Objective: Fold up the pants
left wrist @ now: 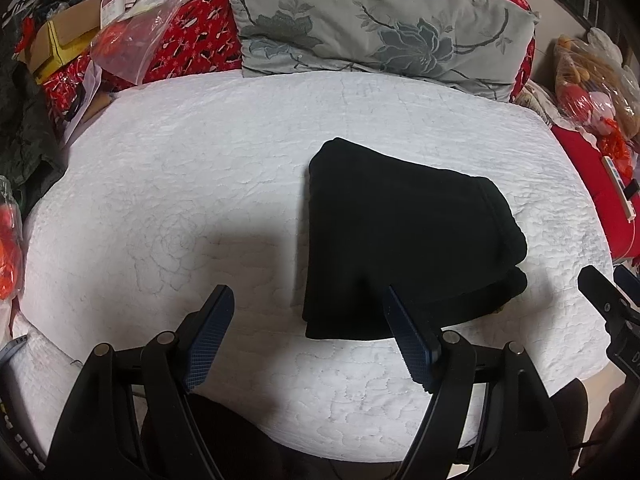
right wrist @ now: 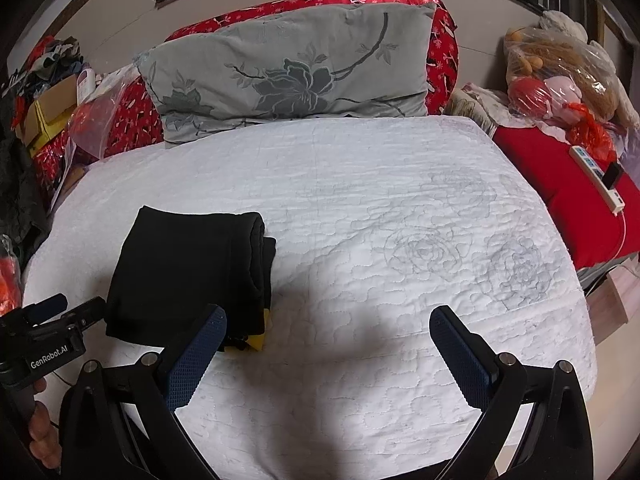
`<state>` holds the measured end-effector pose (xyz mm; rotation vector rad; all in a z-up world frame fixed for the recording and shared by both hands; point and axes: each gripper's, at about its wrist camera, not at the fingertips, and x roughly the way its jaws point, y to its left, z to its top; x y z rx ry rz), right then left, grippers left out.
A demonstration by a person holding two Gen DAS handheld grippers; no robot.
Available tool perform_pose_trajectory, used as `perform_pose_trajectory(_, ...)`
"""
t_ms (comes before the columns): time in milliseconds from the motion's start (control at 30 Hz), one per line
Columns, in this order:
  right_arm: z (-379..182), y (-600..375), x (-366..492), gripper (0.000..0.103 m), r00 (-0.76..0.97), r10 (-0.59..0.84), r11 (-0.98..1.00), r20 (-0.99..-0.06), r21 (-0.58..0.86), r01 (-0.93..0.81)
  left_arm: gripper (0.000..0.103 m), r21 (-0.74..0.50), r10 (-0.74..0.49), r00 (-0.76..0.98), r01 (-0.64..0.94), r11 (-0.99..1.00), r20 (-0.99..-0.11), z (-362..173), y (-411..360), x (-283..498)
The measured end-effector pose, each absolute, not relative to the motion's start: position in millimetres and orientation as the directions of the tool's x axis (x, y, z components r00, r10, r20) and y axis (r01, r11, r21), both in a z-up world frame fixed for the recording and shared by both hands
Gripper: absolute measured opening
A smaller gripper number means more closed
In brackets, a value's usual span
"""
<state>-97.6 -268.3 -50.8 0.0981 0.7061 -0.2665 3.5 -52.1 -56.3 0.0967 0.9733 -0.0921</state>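
A: How are the pants [left wrist: 404,236] placed?

B: A compact black bundle is seen on the white quilted bed cover [left wrist: 180,160], near its front edge and well short of the grey flowered pillow [left wrist: 372,28]; several layers are stacked at the rounded right-hand side; a yellow scrap [right wrist: 258,336], perhaps a label, is exposed at the near corner.

A: And the grippers?

B: The left gripper [left wrist: 308,308] is held wide open with nothing between its jaws; its right finger overlaps the bundle's near edge in the left wrist view, though contact cannot be told; the right gripper [right wrist: 328,330] is likewise spread wide and empty, just beside the bundle over bare quilt.

A: What is judged to remain?

B: The folding is judged all but done; only tidying appears to be needed.

A: How should that be done well?

B: The yellow scrap could be tucked under; the loose near edge should be pressed flat rather than pinched; the stacked layers should be left undisturbed, since a tug at one layer could undo the fold.
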Motion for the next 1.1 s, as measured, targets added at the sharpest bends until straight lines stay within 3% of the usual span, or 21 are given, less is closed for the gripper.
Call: perform_pose_trajectory(1100,-49.6,-271.8,-86.8,0.102,0.723,-0.198,0.962,-0.662,0.01,0.272,0.077,0.018,-0.061,0.555,0.136,0.991,-0.83,-53.4,-53.0,12.2)
